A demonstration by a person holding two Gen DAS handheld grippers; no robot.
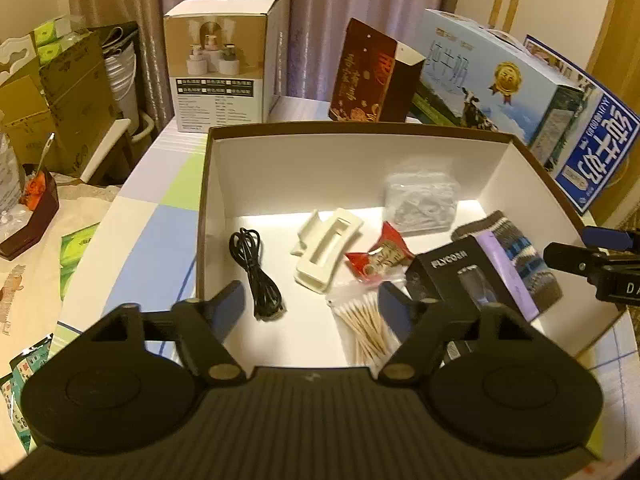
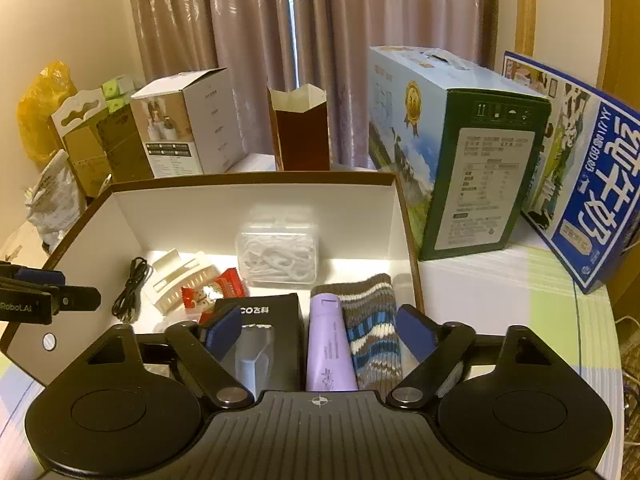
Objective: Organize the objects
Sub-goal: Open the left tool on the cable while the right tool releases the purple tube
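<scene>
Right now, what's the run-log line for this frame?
left gripper: open, empty | right gripper: open, empty | brown-rimmed white cardboard box: holds items

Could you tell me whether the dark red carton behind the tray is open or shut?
Open: the dark red carton has its top flaps raised.

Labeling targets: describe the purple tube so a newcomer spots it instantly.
Find the big brown-rimmed open box on the table. At its right end, the purple tube lies between a black windowed carton and a striped knit sock: the only smooth lavender item.
</scene>
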